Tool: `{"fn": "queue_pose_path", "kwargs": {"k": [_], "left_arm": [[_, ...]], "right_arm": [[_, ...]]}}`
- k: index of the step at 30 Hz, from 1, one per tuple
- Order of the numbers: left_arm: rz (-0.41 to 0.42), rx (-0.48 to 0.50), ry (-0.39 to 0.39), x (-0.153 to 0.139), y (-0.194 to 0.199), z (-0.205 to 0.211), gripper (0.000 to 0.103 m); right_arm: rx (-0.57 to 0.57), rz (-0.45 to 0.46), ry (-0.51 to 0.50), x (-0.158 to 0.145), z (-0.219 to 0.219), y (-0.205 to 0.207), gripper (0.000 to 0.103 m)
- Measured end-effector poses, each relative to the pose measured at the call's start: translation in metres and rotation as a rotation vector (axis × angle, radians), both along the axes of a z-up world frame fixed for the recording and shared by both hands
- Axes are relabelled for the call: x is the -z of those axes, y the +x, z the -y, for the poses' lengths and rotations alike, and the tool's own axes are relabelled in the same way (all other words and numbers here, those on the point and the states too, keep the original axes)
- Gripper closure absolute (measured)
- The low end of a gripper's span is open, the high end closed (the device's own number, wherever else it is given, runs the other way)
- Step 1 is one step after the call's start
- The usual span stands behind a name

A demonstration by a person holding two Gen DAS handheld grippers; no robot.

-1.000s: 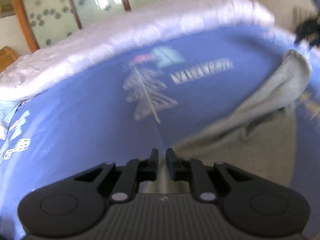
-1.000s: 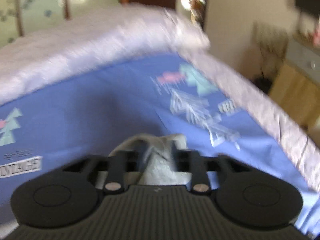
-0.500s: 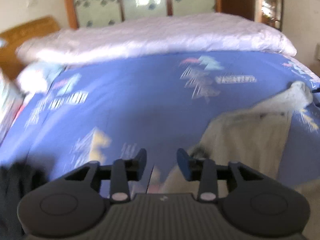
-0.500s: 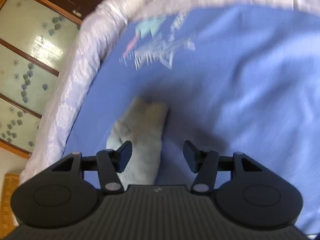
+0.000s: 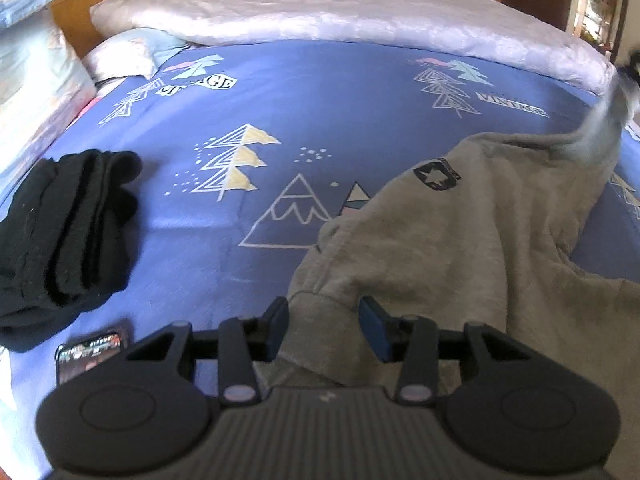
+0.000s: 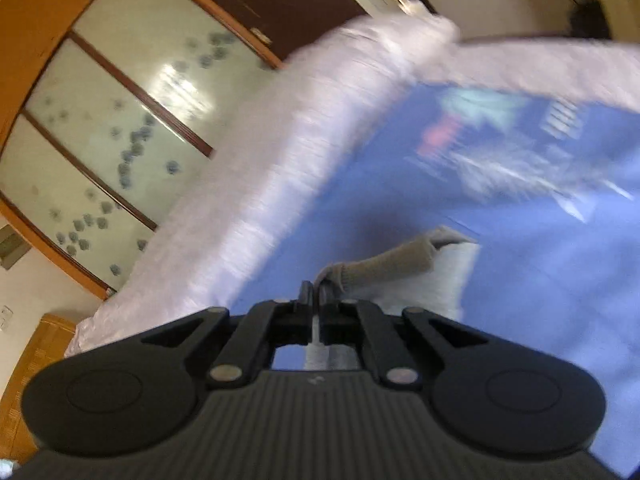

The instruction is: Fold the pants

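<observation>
Grey sweatpants (image 5: 472, 240) lie spread on the blue patterned bed sheet (image 5: 280, 120), with a dark star patch facing up. My left gripper (image 5: 323, 326) is open, its fingers either side of the pants' near waistband corner. My right gripper (image 6: 315, 298) is shut on the ribbed cuff of a pant leg (image 6: 384, 270) and holds it lifted above the sheet. In the left wrist view that lifted leg end (image 5: 600, 128) shows blurred at the far right.
A folded black garment (image 5: 60, 236) lies at the left of the bed. A phone (image 5: 90, 350) lies near the front edge. A white quilt (image 5: 340, 24) runs along the far side, with pillows (image 5: 36, 72) and a wooden headboard at left.
My left gripper opened and drew back to the waistband corner. My right gripper opened half a second ago, then shut on the cuff and lifted it.
</observation>
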State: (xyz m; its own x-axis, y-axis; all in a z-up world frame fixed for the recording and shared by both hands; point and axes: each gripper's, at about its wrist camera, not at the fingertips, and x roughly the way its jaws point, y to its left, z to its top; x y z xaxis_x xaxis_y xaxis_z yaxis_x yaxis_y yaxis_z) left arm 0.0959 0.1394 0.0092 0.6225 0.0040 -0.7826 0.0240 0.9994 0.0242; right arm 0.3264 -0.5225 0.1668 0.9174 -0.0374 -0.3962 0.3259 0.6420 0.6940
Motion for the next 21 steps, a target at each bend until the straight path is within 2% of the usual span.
{"fn": "queue_pose_path", "kwargs": {"k": [1,2,3,5,7,10,12,15,17,20,21], "left_arm": [[0.0,-0.001,0.015,-0.001,-0.001,0.0,0.063],[0.005,0.0,0.028,-0.005,0.001,0.001,0.063],[0.013,0.001,0.034,-0.007,-0.002,0.0,0.063],[0.021,0.002,0.026,-0.013,-0.009,-0.004,0.062],[0.012,-0.013,0.008,-0.016,-0.014,-0.012,0.062],[-0.012,-0.047,-0.02,-0.019,-0.024,-0.022,0.062],[-0.027,-0.069,-0.027,-0.019,-0.032,-0.026,0.062],[-0.058,-0.095,-0.044,-0.016,-0.038,-0.031,0.061],[-0.091,-0.107,-0.044,-0.012,-0.04,-0.031,0.061],[-0.122,-0.114,-0.038,-0.004,-0.039,-0.029,0.061],[-0.132,-0.114,-0.041,0.0,-0.039,-0.028,0.061]], "right_arm": [[-0.003,-0.002,-0.042,-0.008,-0.01,0.014,0.086],[-0.008,-0.048,-0.102,-0.012,-0.02,0.029,0.054],[0.008,-0.093,-0.156,-0.013,-0.028,0.039,0.033],[0.015,-0.096,-0.214,-0.004,-0.033,0.033,0.035],[0.005,-0.105,-0.167,0.019,-0.023,0.015,0.036],[0.055,-0.194,-0.131,0.057,0.0,-0.005,0.039],[0.093,-0.249,-0.082,0.081,0.013,-0.01,0.041],[0.117,-0.274,0.019,0.108,0.02,-0.01,0.041],[0.102,-0.284,0.015,0.118,0.015,0.0,0.041],[0.069,-0.268,-0.062,0.12,0.0,0.018,0.041],[0.05,-0.27,-0.081,0.12,-0.003,0.026,0.047]]}}
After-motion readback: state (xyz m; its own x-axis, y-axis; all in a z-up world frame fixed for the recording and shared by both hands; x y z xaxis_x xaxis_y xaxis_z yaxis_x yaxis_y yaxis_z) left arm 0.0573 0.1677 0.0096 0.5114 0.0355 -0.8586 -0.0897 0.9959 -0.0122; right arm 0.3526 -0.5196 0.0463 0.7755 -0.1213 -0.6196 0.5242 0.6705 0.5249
